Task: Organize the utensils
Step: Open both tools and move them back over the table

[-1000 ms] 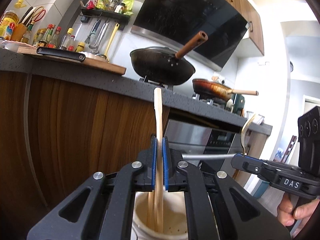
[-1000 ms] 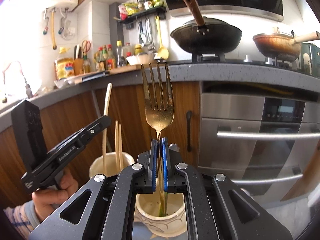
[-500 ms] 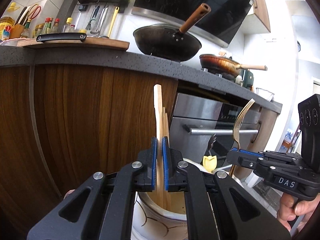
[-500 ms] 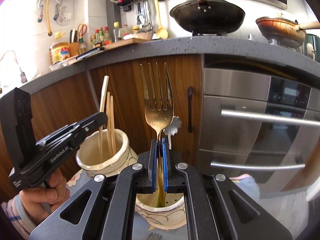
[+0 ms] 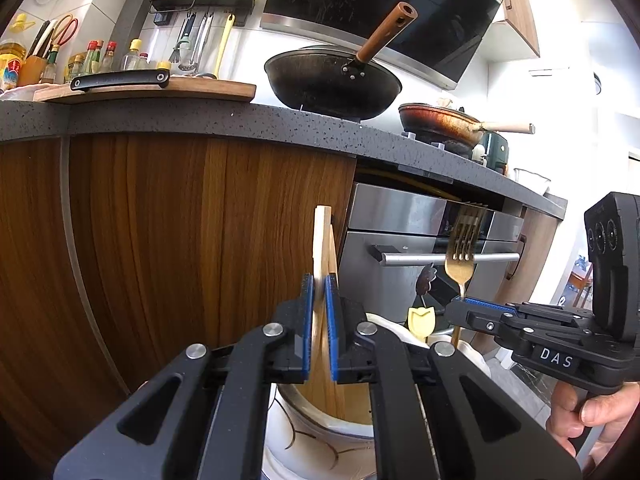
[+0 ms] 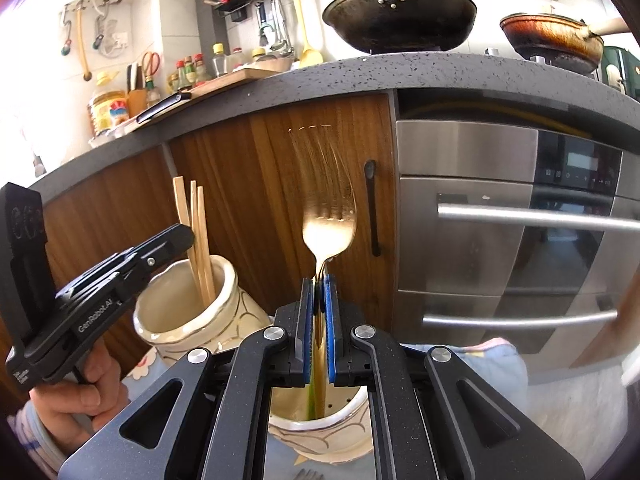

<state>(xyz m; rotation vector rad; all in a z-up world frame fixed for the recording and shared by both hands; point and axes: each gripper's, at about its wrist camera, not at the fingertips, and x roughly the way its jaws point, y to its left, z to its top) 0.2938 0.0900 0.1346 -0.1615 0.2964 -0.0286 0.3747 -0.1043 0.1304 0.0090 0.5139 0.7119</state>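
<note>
Right wrist view: right gripper [image 6: 319, 280] has sunk, clamping the fork [image 6: 327, 216]; left gripper [image 5: 319, 280] still pinches chopsticks [image 5: 322, 240].

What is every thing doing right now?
left gripper: shut on chopstick.
chopstick: upright, lower end in left cup.
left cup: upright, holds chopsticks.
right gripper: shut on fork.
fork: tines up, handle in right cup.
right cup: upright.

Fork [image 6: 326, 216]: sits lower, stem deeper in the lower-centre holder [image 6: 320, 428].
Chopsticks [image 6: 196, 236]: more of their pot [image 6: 188, 312] shows, frame left.
</note>
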